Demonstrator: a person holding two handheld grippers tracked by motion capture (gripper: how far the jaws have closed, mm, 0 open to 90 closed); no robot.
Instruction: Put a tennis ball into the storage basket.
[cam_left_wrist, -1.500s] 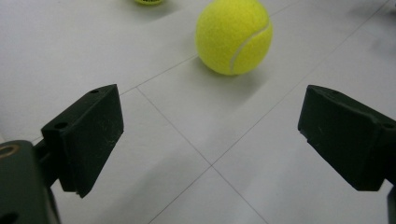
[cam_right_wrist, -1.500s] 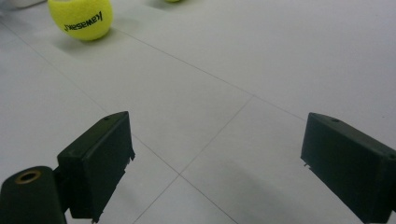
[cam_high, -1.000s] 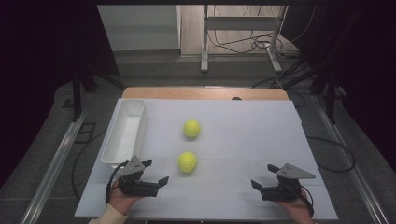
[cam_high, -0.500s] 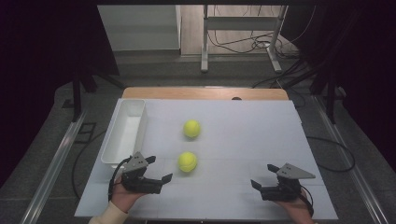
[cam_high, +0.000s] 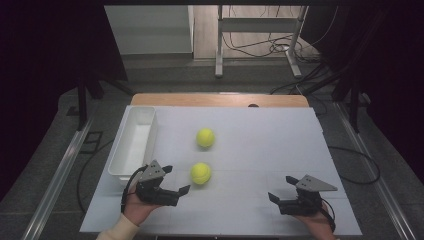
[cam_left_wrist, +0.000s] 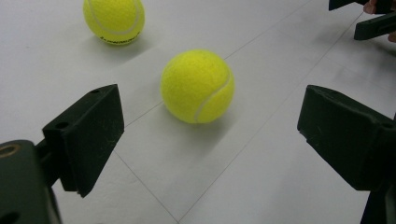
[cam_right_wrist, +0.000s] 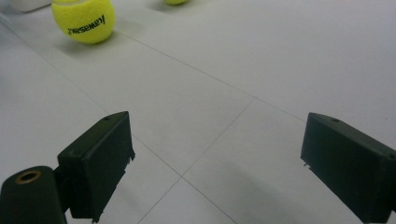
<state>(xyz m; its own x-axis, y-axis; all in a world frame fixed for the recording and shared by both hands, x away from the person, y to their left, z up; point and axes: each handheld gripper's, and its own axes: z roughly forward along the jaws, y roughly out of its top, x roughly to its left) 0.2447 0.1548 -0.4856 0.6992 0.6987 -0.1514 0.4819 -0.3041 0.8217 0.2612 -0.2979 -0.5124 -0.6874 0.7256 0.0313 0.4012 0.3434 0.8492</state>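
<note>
two yellow tennis balls sit on the white surface, and one white bin stands along its left side. the near ball lies just ahead of the left tool, a little to that tool's right in the high view; in the left gripper view the same ball sits between the lines of the two black jaws but beyond their tips, touching neither. the far ball rests farther up the surface, apart from the near one and to the right of the bin; the left gripper view shows it at the top left edge, with dark print on its felt.

there are two tools, one in each hand. the left tool has its jaws spread wide, nothing between them, and points toward the near ball. the right tool rests near the front right of the surface, well apart from both balls, jaws likewise spread wide with only bare surface between them (its own view shows a ball with printed lettering at the top left).

the bin is long and narrow, set lengthwise, its near end just beside the left tool. what shows of its inside is plain white, with nothing in it.
</note>
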